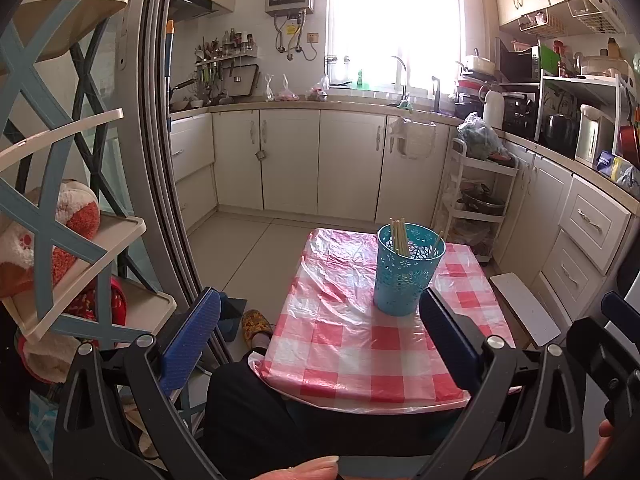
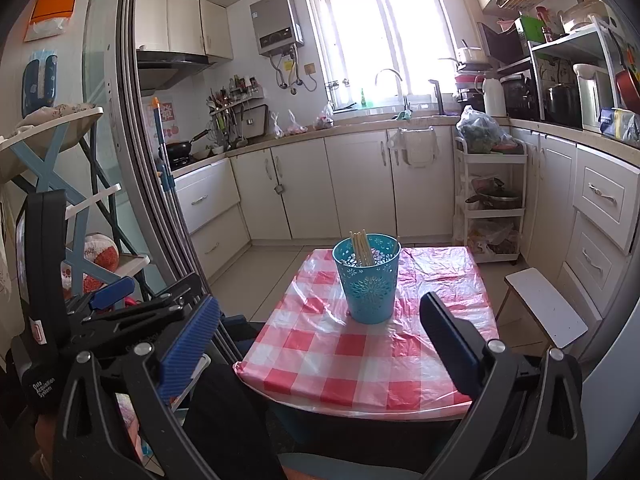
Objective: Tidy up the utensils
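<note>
Left gripper [image 1: 320,344]: your jaws gape wide, nothing between them
Right gripper [image 2: 320,344]: likewise spread, empty
Blue perforated holder [image 2: 367,278]: upright on the checked tablecloth [image 2: 320,356]; chopsticks [image 2: 362,249] inside

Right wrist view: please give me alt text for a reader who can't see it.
A perforated turquoise plastic cup holding pale wooden chopsticks stands on a small table covered in red-and-white checked plastic cloth. The right tool hangs open and empty before it, in a kitchen with cream cabinets.
</note>
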Demonstrator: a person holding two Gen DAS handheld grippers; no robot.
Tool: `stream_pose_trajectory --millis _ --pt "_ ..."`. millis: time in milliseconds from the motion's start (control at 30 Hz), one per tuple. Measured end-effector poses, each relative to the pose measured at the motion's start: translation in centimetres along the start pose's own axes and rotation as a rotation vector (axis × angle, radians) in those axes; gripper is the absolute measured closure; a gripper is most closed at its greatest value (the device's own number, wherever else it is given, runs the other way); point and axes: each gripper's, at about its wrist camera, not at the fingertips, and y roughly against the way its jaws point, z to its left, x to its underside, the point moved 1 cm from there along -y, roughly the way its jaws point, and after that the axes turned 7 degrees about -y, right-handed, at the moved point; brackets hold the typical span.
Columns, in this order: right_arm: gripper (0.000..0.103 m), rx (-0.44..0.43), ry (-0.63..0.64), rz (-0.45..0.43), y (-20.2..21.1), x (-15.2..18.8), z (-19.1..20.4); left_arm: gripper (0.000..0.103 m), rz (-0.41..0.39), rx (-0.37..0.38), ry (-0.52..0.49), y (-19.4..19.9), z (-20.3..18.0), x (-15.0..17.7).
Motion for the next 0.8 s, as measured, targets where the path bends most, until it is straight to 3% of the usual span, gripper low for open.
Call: stream_pose_trajectory --millis 800 --pt "0.007 -0.007 0.011 0.006 0.13 0.27 0.24 0.007 -0.014 -0.010 0.006 0.64 0.32 0.23"
